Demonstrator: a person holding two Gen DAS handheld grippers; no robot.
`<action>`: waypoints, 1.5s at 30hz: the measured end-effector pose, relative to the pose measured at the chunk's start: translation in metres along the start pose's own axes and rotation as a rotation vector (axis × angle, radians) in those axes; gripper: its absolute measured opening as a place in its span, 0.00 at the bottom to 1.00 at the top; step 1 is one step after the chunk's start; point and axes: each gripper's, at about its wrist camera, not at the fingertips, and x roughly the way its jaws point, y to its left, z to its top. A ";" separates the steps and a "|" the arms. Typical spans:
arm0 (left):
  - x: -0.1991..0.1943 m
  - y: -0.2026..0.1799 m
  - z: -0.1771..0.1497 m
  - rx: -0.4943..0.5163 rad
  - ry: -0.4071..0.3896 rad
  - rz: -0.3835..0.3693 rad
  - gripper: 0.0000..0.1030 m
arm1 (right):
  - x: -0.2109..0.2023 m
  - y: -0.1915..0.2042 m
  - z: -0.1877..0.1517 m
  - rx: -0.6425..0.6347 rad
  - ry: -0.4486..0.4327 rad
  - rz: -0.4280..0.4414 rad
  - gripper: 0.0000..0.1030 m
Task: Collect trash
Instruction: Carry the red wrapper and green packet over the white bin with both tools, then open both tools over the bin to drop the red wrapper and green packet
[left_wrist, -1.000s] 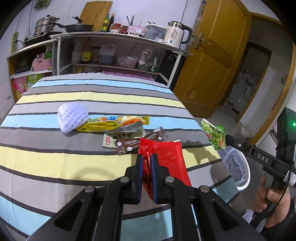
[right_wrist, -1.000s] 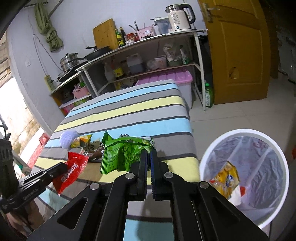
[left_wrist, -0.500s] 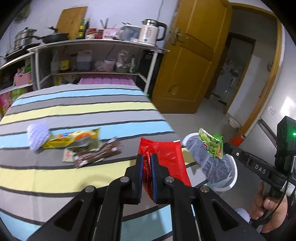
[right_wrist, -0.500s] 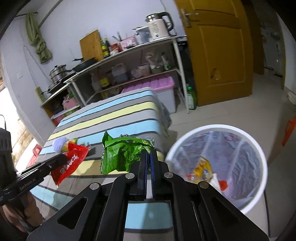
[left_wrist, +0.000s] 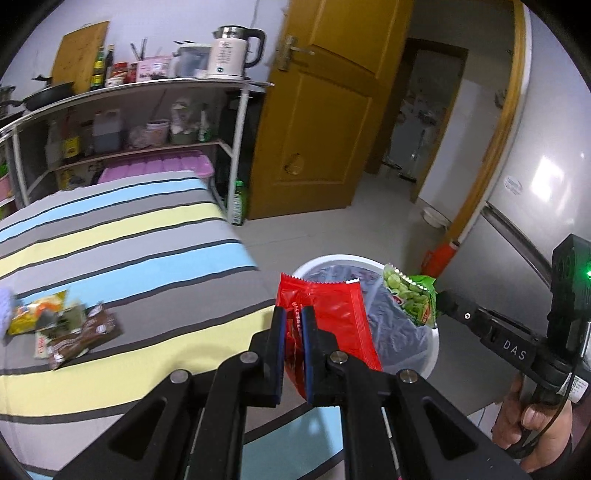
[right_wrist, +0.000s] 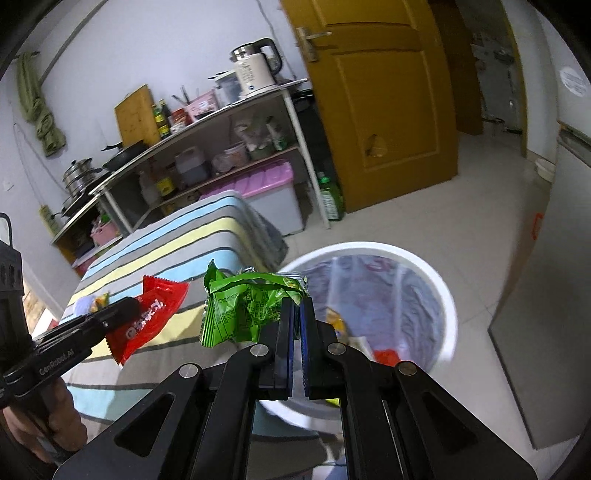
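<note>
My left gripper (left_wrist: 294, 314) is shut on a red snack wrapper (left_wrist: 332, 314) and holds it in the air at the table's right edge, beside the white bin (left_wrist: 430, 350). My right gripper (right_wrist: 296, 312) is shut on a crumpled green snack bag (right_wrist: 243, 306) and holds it over the near rim of the white bin (right_wrist: 448, 317), which has a clear liner and some trash inside. The green bag also shows in the left wrist view (left_wrist: 408, 299), and the red wrapper in the right wrist view (right_wrist: 147, 317). Several wrappers (left_wrist: 62, 328) lie on the striped table (left_wrist: 129, 258).
A metal shelf rack (left_wrist: 147, 122) with a kettle, bottles and pans stands behind the table. A yellow door (left_wrist: 314, 110) is to its right. A green bottle (right_wrist: 330, 199) stands on the floor by the rack. A grey cabinet (right_wrist: 546, 332) stands right of the bin.
Both grippers have swung right with their wrappers, away from the table's middle and toward the bin. The bin is now closer and larger in both views.
</note>
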 end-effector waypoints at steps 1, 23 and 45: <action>0.003 -0.004 0.001 0.008 0.003 -0.006 0.08 | 0.001 -0.004 0.000 0.006 0.001 -0.005 0.03; 0.072 -0.045 -0.006 0.064 0.144 -0.074 0.10 | 0.021 -0.061 -0.020 0.114 0.082 -0.077 0.27; 0.004 -0.016 -0.009 0.036 -0.052 -0.030 0.14 | -0.014 -0.012 -0.014 0.026 -0.018 -0.003 0.31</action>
